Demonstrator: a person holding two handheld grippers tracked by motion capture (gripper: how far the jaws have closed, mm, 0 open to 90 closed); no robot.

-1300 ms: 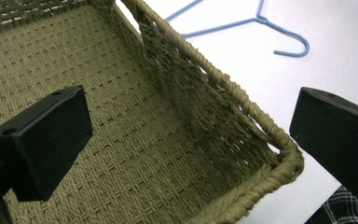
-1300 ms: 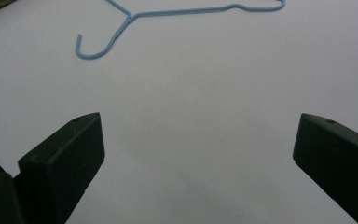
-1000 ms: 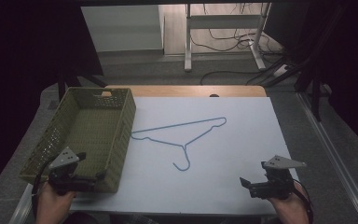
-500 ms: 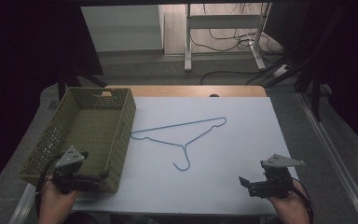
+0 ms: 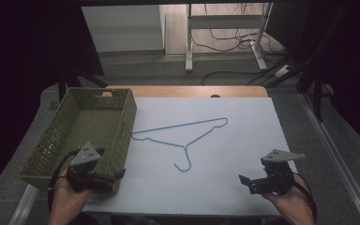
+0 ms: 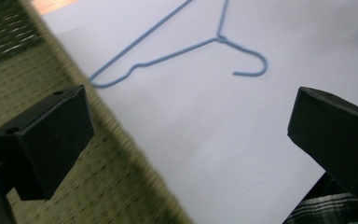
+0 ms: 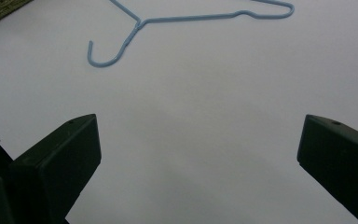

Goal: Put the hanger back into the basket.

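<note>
Left gripper [image 5: 117,175] first: I see its jaws spread wide in its own view, nothing between them, nothing touched. It sits low at the near left, right at the near corner of the basket [image 5: 61,136], and in its view one jaw hangs over the green weave [image 6: 37,196] while the other is over the white sheet [image 6: 205,140]. My left hand [image 5: 68,197] wraps the body from below.

Right gripper [image 5: 246,180] now: jaws just as wide apart, empty, with bare white sheet [image 7: 191,140] between them. It is at the near right of the table, well apart from everything, my right hand [image 5: 288,201] under it.

The hanger [image 5: 183,136], thin blue wire, lies flat on the white sheet [image 5: 243,140] mid-table, its hook toward me and one shoulder end just beside the basket's right wall. From the left gripper view the hanger [image 6: 182,46] sits ahead past the basket edge; from the right gripper view the hanger [image 7: 191,18] lies ahead, open sheet all the way. Beyond the sheet, a strip of wooden tabletop [image 5: 187,91], then desk legs and cables [image 5: 225,42] on the floor.
</note>
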